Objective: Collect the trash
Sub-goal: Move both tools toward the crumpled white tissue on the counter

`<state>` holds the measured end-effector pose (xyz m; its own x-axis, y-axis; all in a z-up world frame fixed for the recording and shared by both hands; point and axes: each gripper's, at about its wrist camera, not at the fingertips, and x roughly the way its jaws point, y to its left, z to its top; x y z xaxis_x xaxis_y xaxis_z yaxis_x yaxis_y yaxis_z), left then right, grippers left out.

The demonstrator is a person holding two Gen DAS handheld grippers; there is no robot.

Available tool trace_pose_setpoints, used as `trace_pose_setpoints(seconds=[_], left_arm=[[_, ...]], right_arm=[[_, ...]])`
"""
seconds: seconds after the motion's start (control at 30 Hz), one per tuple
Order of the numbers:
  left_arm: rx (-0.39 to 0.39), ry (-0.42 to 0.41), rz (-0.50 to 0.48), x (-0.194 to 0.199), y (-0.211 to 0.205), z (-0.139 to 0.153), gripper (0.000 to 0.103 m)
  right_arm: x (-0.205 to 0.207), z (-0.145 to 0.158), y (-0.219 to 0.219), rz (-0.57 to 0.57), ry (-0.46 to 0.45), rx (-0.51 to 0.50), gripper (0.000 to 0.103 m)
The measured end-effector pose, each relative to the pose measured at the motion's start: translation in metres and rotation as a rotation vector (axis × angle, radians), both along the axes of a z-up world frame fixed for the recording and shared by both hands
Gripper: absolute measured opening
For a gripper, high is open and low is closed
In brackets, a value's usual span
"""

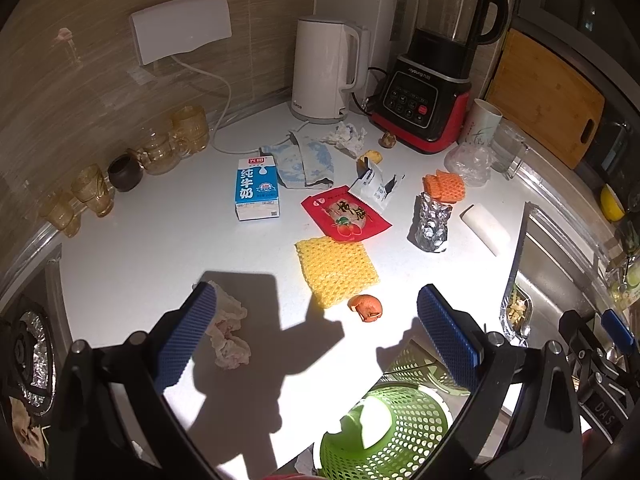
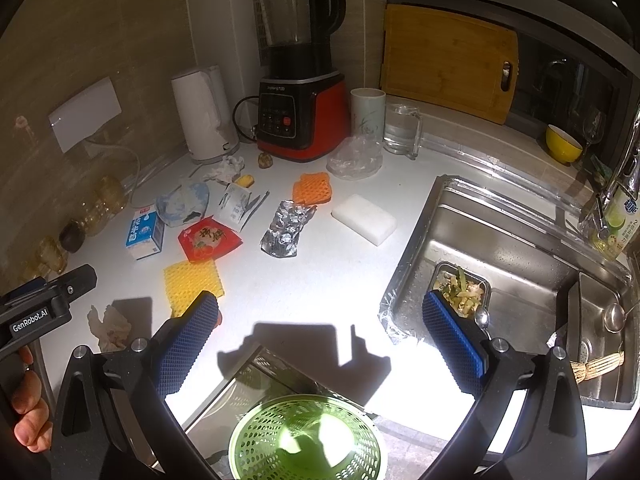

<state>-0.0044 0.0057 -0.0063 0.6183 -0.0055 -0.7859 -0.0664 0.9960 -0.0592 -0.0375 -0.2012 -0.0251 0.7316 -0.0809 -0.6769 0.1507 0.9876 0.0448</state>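
Both grippers spread wide, empty. Your left gripper (image 1: 316, 336) has the orange peel (image 1: 366, 308) just ahead: drop straight over it, pinch low, then carry back to the green basket (image 1: 384, 436).

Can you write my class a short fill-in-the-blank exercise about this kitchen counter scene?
1. The perforated bin below the counter edge is ____ in colour.
2. The red snack wrapper overlaps the ____ foam net.
3. The milk carton is blue and ____.
4. Both the left tool and the right tool are ____ and hold nothing.

Missing words: green; yellow; white; open
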Motion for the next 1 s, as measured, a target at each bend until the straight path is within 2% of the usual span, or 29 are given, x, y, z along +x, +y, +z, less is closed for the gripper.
trace_pose_setpoints(seconds=[1.0], left_arm=[[-0.005,0.009,0.003,0.0018,0.0068,-0.0032,0.096]], right_arm=[[0.0001,0.0031,0.0077,-0.01,0.007,-0.012,0.101]])
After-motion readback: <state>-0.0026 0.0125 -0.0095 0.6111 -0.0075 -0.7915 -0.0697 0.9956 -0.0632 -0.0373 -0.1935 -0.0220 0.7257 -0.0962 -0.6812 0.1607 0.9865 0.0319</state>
